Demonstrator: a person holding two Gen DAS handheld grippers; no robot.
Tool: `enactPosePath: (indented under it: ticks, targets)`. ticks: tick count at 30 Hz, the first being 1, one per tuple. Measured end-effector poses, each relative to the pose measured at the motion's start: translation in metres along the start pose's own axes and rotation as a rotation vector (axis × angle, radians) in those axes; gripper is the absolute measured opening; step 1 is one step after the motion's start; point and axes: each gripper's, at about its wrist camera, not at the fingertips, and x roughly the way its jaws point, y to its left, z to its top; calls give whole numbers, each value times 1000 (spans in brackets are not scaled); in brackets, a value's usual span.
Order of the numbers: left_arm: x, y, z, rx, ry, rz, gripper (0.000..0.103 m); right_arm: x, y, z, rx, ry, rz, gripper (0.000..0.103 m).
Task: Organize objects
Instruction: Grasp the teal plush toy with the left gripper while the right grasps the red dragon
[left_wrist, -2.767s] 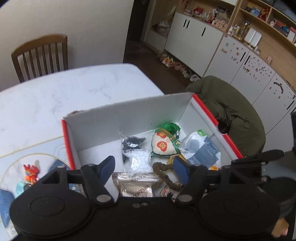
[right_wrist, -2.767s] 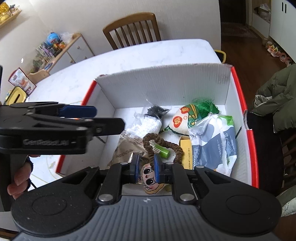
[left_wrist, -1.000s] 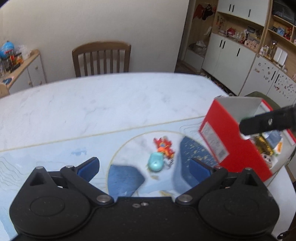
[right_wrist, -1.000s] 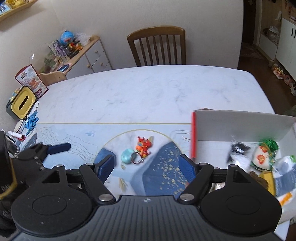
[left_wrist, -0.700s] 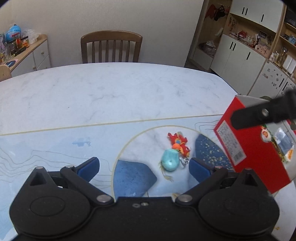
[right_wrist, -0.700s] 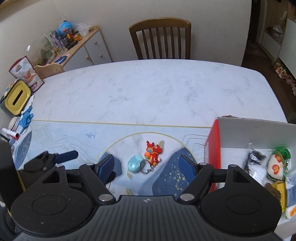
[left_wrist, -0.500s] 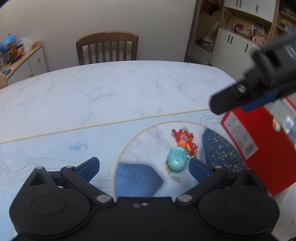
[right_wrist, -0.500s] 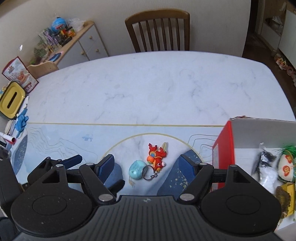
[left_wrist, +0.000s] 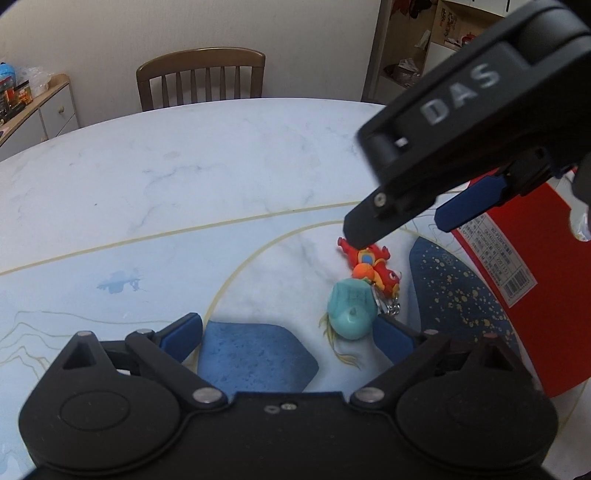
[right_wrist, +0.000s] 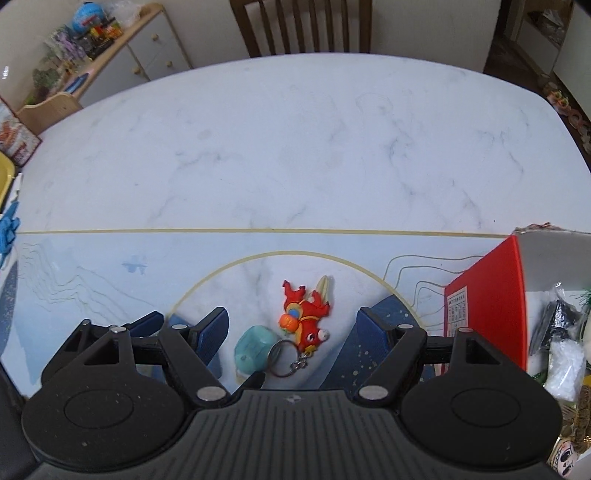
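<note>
A red fish keychain (right_wrist: 306, 317) with a metal ring lies on the printed mat, touching a teal round toy (right_wrist: 254, 350). My right gripper (right_wrist: 293, 328) hovers open just above them, its blue pads on either side of the pair. In the left wrist view the teal toy (left_wrist: 351, 310) and the red fish keychain (left_wrist: 371, 267) lie just ahead of my open left gripper (left_wrist: 286, 336), near its right finger. The right gripper (left_wrist: 413, 221) reaches in from the upper right, over the fish. Neither gripper holds anything.
A red-sided white cardboard box (right_wrist: 487, 314) stands to the right, holding bagged items (right_wrist: 563, 363). Beyond the blue-and-white printed mat (right_wrist: 92, 288) stretches the marble table (right_wrist: 295, 147). A wooden chair (left_wrist: 201, 79) is at the far edge and a sideboard (right_wrist: 110, 48) at far left.
Both grippers left the box and swung left to the mat. The right gripper has let go of the doll-face item, opened, and dropped lower over the fish and teal toy.
</note>
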Motion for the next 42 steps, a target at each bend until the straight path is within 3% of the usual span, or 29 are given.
enactPosePath:
  ticks: [7, 19, 28, 33, 42]
  targets:
    - [9, -7, 0, 32, -13, -4, 93, 23, 1, 3, 3, 39, -53, 75]
    - [11, -26, 0, 84, -43, -6, 73, 45, 1, 3, 1, 66, -109, 54]
    - [6, -26, -3, 87, -57, -17, 44, 43, 11, 0, -39, 51, -123, 35]
    - [4, -21, -4, 69, -55, -31, 30, 43, 10, -1, -32, 47, -121, 35]
    - [-1, -3, -4, 7, -22, -64, 29, 20, 10, -8, -15, 21, -85, 35]
